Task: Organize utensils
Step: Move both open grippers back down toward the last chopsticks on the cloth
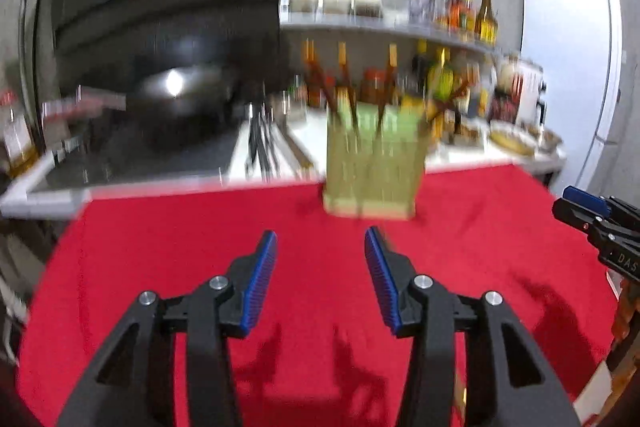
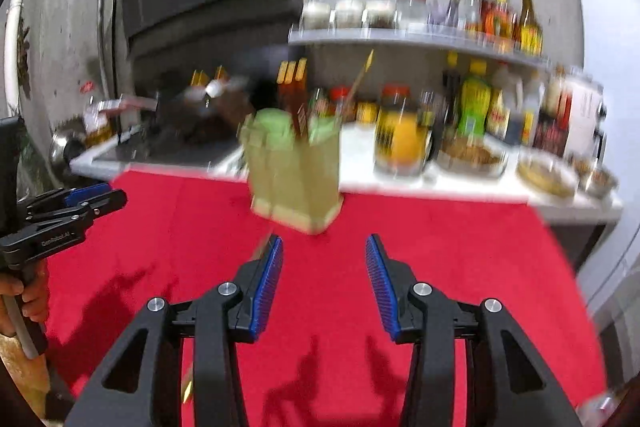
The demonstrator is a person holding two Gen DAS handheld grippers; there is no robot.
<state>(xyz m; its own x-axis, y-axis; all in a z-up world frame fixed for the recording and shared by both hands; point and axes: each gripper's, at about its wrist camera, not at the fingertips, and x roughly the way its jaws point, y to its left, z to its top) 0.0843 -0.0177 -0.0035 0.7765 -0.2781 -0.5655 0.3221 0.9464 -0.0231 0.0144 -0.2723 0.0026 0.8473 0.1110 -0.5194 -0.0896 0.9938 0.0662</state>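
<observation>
Kitchen counter | red cloth | shelf of bottles

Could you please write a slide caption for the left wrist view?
Open left gripper above the red cloth, facing a green utensil holder of chopsticks.

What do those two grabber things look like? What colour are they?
Both grabbers match. The left gripper and right gripper have black angular plastic arms with round silver bolts. Each finger ends in a blue ribbed pad. Small white lettering is printed on their sides.
</observation>
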